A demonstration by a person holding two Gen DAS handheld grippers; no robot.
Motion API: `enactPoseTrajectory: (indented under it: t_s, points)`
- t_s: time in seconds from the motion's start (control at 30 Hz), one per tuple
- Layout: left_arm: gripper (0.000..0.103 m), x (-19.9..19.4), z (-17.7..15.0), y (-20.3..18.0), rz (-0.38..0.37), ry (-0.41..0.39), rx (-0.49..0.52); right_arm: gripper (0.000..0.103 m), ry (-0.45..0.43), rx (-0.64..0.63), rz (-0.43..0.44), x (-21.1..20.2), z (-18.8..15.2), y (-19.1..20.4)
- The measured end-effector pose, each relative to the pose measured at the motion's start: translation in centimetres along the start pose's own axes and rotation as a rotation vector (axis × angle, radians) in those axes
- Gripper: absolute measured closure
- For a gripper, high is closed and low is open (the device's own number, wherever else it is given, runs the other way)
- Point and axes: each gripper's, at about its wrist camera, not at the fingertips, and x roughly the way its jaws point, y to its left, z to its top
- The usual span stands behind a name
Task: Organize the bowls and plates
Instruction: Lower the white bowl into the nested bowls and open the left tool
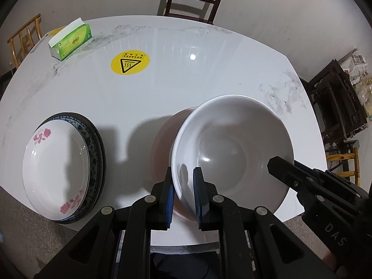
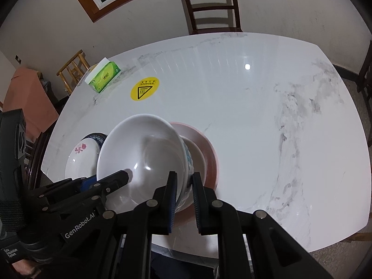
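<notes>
Now gripping white bowl by opposite rims, left gripper and right gripper both clenched on it | poised over pink dish near table front edge, likely for nesting | plate stack beside | tissue box far corner.

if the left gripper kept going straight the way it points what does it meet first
Probably the pink plate just under the white bowl whose rim the left gripper already clamps; depth is unclear.
</notes>
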Motion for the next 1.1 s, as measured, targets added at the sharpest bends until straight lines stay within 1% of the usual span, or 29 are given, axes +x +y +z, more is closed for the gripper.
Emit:
enactPoseTrajectory:
  t_s: [0.37, 0.4, 0.7, 1.1]
  points:
    - [0.091, 2.0, 0.2, 0.2, 0.015, 0.037, -0.009, 0.089, 0.034, 0.024, 0.011, 1.8, 0.1, -0.5]
    - [0.091, 2.0, 0.2, 0.2, 0.017, 0.021, -0.007, 0.089, 0.035, 0.025, 0.012, 1.9, 0.2, -0.5]
    - [0.091, 3.0, 0.3, 0.2, 0.027, 0.032, -0.006, 0.089, 0.049, 0.036, 0.013, 2.8, 0.3, -0.7]
    - [0.091, 3.0, 0.6, 0.1, 0.047, 0.010, 0.014, 0.089, 0.067, 0.048, 0.002, 3.9, 0.2, -1.1]
